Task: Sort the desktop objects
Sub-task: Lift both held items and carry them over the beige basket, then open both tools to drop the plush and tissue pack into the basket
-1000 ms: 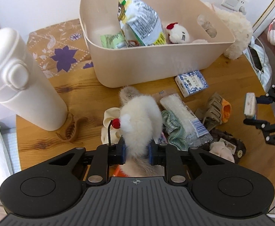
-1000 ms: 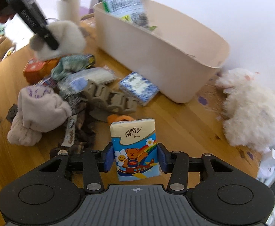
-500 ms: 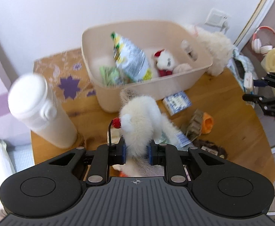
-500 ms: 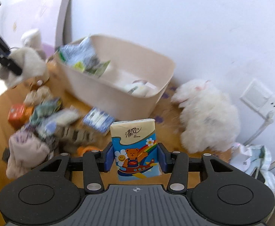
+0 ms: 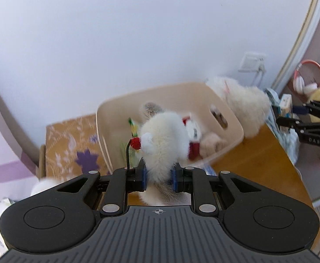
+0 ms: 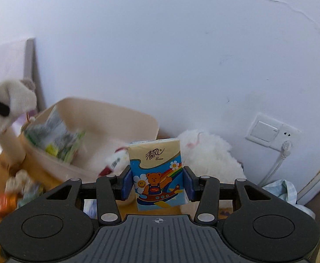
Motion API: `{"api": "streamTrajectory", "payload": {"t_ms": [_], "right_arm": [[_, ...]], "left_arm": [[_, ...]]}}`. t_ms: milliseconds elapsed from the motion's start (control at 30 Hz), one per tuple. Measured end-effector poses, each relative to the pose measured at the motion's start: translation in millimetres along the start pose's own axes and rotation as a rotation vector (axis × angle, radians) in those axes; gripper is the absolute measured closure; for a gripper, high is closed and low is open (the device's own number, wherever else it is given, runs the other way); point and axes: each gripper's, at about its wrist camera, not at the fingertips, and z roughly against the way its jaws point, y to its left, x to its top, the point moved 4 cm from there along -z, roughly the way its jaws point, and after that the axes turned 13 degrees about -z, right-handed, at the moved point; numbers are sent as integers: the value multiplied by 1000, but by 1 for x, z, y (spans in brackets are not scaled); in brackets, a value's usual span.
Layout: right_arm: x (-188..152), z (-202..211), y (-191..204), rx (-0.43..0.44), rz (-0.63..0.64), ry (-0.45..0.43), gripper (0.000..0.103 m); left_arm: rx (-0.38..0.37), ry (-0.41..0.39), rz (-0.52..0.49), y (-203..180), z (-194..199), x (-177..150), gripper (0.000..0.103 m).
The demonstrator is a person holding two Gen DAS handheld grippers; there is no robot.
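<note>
Left hand-held gripper point(image 5: 159, 178) clamped on fluffy white plush toy point(image 5: 163, 141), red nose at 10 o'clock. Beige bin point(image 5: 232, 118) straight ahead at 12, behind and below the toy; left side nearer it. Right hand-held gripper point(image 6: 157, 185) closed on upright tissue pack point(image 6: 157, 173), bear print facing camera; bin point(image 6: 124, 118) off at 10 to 11 o'clock. Beyond: snack bag point(image 6: 56, 138) in bin, large white plush point(image 6: 212, 155) by wall.

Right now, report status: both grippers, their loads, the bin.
Left gripper shut on white plush toy, raised before the beige bin. Right gripper shut on tissue pack. Bin holds snack bag; nothing blocking visible.
</note>
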Motion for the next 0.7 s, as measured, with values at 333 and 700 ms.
{"api": "streamTrajectory", "payload": {"t_ms": [333,700], "right_arm": [[33,-45,33,13,-29,14,58],[29,-105,71,17,-78,125,58]], "left_arm": [[43,-31,36,-8,-46,53,83],[81,12,-1,-26,-95,66,83]]}}
